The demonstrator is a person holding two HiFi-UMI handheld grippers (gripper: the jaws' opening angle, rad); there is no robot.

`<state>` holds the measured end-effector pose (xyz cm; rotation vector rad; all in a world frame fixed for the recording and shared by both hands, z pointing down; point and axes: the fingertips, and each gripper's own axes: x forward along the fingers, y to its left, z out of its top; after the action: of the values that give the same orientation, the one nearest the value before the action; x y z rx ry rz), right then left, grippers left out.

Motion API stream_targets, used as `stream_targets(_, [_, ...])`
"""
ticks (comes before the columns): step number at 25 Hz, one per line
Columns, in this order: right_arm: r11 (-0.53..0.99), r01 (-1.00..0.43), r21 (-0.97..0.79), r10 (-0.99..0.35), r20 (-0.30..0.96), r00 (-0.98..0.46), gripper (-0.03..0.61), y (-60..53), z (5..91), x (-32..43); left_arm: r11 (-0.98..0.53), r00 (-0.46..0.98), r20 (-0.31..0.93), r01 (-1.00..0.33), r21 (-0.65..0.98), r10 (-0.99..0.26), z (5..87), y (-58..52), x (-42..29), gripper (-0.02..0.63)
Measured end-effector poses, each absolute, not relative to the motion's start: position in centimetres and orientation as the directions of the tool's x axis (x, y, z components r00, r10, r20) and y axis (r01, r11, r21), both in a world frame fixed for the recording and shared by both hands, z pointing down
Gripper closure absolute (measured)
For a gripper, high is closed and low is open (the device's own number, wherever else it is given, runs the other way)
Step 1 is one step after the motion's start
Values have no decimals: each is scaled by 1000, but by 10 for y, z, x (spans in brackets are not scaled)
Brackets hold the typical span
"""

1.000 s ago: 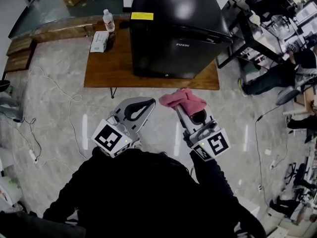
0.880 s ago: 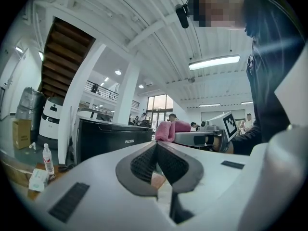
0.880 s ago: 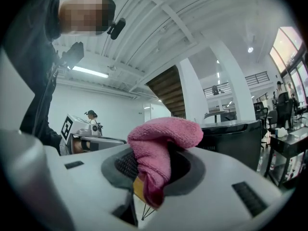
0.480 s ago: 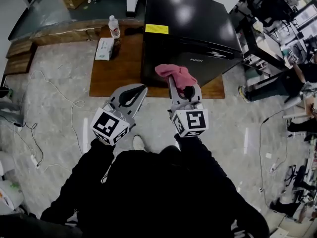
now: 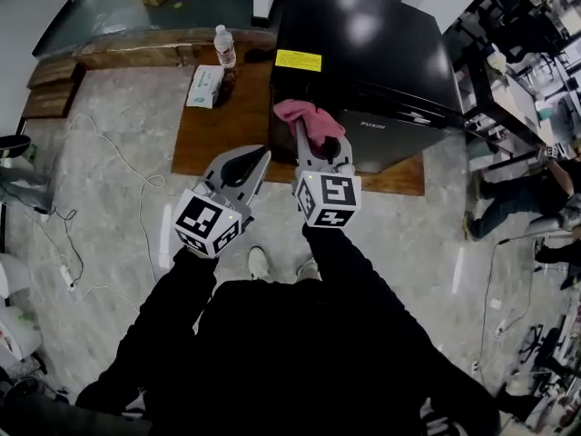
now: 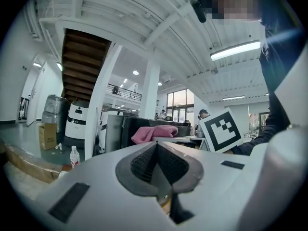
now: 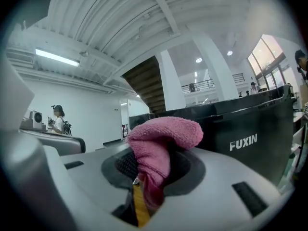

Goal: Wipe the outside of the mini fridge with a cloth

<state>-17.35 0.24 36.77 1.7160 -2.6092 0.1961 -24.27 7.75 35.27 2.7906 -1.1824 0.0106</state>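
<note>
Left gripper (image 5: 260, 156): jaws pressed together, nothing between them. Right gripper (image 5: 302, 136): clenched on pink cloth (image 5: 307, 114), held at the front of the black mini fridge (image 5: 381, 53); contact unclear. Fridge stands on wooden table (image 5: 204, 143).

The brand name FUXIN stands in white capitals on the black front of the mini fridge (image 7: 250, 129), plain in the right gripper view and tiny in the head view. A yellow label (image 5: 299, 60) sits on the fridge's top near one corner, its print too small to read.
</note>
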Motion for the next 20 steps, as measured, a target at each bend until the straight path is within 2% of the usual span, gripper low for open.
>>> stream_targets(9, [356, -927, -118, -925, 97, -367, 460, 0, 378, -125, -692, 697, 63, -717, 86, -715, 356, 55, -190, 607])
stream_targets(20, [213, -972, -98, -968, 112, -224, 456, 4, 385, 0, -784, 791, 55, -612, 106, -610, 366, 39, -81, 607])
